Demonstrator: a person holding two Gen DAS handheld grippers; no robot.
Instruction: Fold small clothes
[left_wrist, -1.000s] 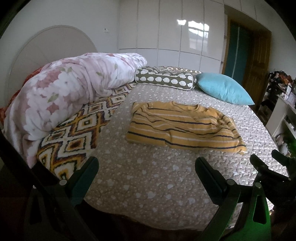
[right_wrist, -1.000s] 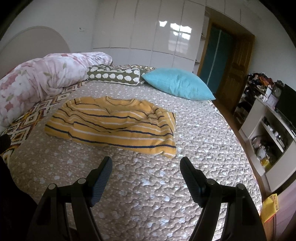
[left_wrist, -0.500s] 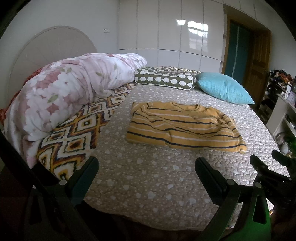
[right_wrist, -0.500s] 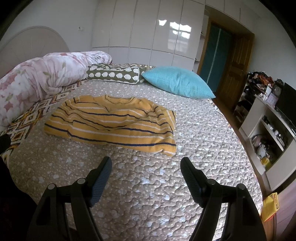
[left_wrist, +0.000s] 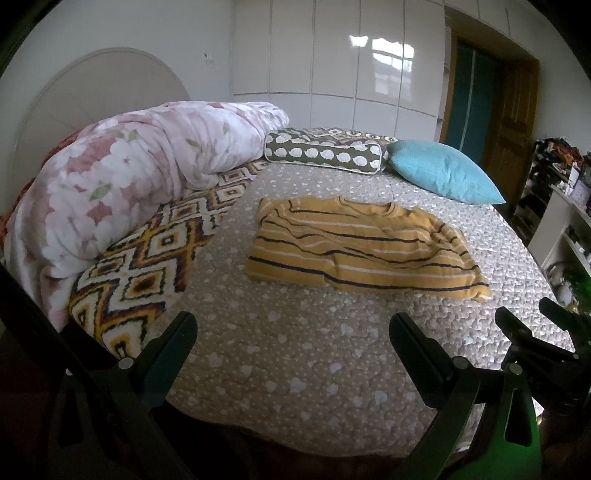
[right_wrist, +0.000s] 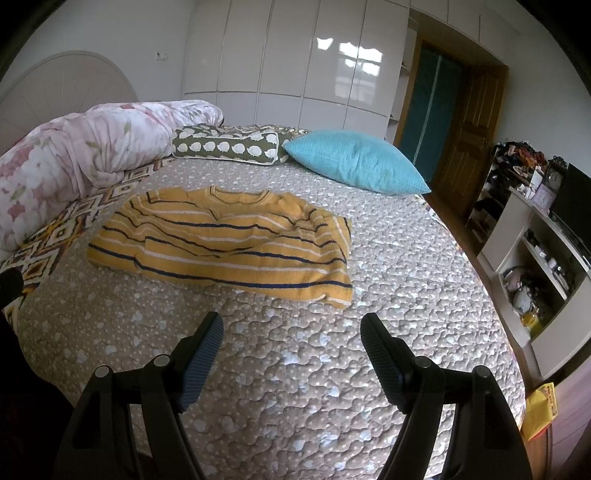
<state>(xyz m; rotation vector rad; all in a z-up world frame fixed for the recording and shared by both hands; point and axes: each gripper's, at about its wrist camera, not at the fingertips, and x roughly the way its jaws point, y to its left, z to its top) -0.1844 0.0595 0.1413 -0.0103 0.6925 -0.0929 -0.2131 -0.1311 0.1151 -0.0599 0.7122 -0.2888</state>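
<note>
Mustard-yellow knit top with navy and white stripes (left_wrist: 362, 251) lies roughly flat on the bed, neckline toward the pillows, hem toward the cameras. Fabric rumpled; right-hand part bunched and partly doubled over. Nothing touches it.

Surface under it: grey-brown quilted bedspread with small white shapes (left_wrist: 280, 354).

Left of the top: fleece blanket with brown, orange and white diamond pattern (left_wrist: 147, 266), close beside the top's left edge but apart from it. On that blanket, a rolled pink-and-white floral duvet (left_wrist: 140, 177).

Behind the top, well apart: olive bolster pillow with white hedgehog-like shapes (left_wrist: 325, 155); just right of it, a turquoise square pillow (left_wrist: 443, 173).

Left gripper (left_wrist: 291, 343): black fingers spread wide, nothing between them, held above the near edge of the bedspread, short of the hem.

Right gripper (right_wrist: 291, 343): ribbed pads (right_wrist: 380, 354) wide apart, empty, also over the near bedspread, short of the hem. Part of it shows at the right edge of the left wrist view.

Background: glossy white wardrobe doors (right_wrist: 295, 55), brown wooden door (right_wrist: 469, 122), white open shelf unit with clutter (right_wrist: 535, 251) right of the bed.
</note>
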